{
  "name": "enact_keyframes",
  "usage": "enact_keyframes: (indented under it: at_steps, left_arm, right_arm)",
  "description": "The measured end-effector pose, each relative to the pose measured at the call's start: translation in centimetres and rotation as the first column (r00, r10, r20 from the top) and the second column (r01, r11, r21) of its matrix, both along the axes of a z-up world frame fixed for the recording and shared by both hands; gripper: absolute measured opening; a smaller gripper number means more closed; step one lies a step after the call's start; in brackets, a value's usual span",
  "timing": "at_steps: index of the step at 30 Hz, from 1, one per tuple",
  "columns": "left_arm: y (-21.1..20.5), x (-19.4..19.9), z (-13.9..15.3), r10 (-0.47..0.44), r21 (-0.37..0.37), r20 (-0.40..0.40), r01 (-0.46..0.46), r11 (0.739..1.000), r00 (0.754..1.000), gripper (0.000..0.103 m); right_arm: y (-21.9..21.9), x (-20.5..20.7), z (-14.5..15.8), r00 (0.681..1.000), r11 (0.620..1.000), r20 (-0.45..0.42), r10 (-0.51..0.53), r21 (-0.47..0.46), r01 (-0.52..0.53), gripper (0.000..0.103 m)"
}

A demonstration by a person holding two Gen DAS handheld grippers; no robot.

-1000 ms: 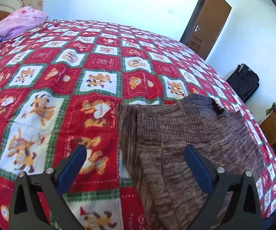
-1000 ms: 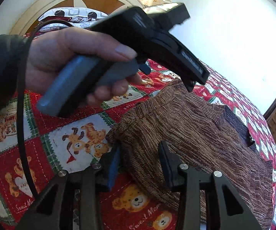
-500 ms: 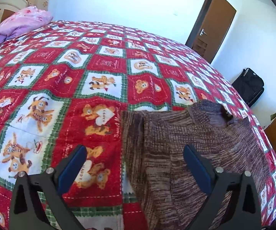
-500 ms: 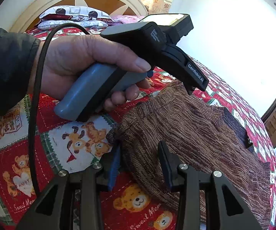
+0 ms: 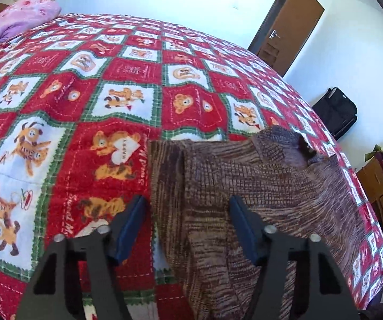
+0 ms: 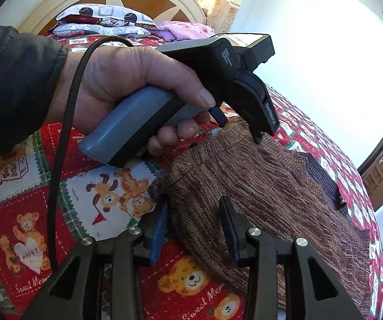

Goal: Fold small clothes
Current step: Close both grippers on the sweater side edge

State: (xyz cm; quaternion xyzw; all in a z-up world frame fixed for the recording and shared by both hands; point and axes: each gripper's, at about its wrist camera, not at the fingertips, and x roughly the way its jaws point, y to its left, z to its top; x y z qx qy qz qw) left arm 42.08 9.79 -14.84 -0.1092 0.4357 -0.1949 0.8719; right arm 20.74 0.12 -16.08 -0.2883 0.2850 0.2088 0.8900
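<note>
since a moment ago the left gripper has narrowed its fingers and come closer to the brown knit sweater, so the left edge of the cloth now lies between its two blue pads. the fingers are still apart, not clenched, and i cannot tell if the pads already touch the fabric. the right gripper has almost not moved; it is also parted, with the folded corner of the sweater sitting between its fingers, the left pad just beside the cloth edge.

the sweater lies flat on the bed, on a red and green blanket with bear pictures, at about 3 o'clock from the middle of the bed in the left wrist view. its dark collar points to 1 o'clock.

in the right wrist view the person's left hand grips the gray handle of the left gripper at 10 o'clock, with a black cable hanging down. a pink pillow rests at 10 o'clock, a brown door at 1 o'clock, a black bag at 3 o'clock.
</note>
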Motion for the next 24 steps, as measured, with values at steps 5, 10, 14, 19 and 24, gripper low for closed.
enact_keyframes:
  at_steps: [5, 10, 14, 19, 24]
  left_arm:
    - [0.2, -0.2, 0.5, -0.023, -0.076, 0.000, 0.023, 0.997, 1.000, 0.012]
    - [0.3, -0.1, 0.7, -0.010, -0.090, -0.006, 0.009, 0.996, 1.000, 0.011]
    - [0.6, -0.1, 1.6, 0.005, -0.129, 0.001, -0.004, 0.992, 1.000, 0.010]
    - [0.0, -0.4, 2.9, 0.005, -0.152, 0.029, -0.001, 0.988, 1.000, 0.010]
    - [-0.8, -0.3, 3.8, 0.007, -0.198, 0.042, 0.001, 0.980, 0.999, 0.010]
  right_arm:
    - [-0.6, 0.0, 0.6, 0.999, 0.998, -0.036, 0.012, 0.055, -0.010, 0.012]
    - [-2.3, 0.3, 1.4, 0.998, 0.993, -0.060, -0.011, 0.116, 0.018, 0.010]
    - [-4.3, 0.6, 2.3, 0.997, 0.985, -0.064, -0.037, 0.168, 0.047, 0.008]
    - [-6.8, 1.1, 3.4, 0.994, 0.968, -0.065, -0.082, 0.230, 0.095, 0.008]
    - [-9.2, 1.3, 4.6, 0.991, 0.951, -0.064, -0.120, 0.280, 0.133, 0.008]
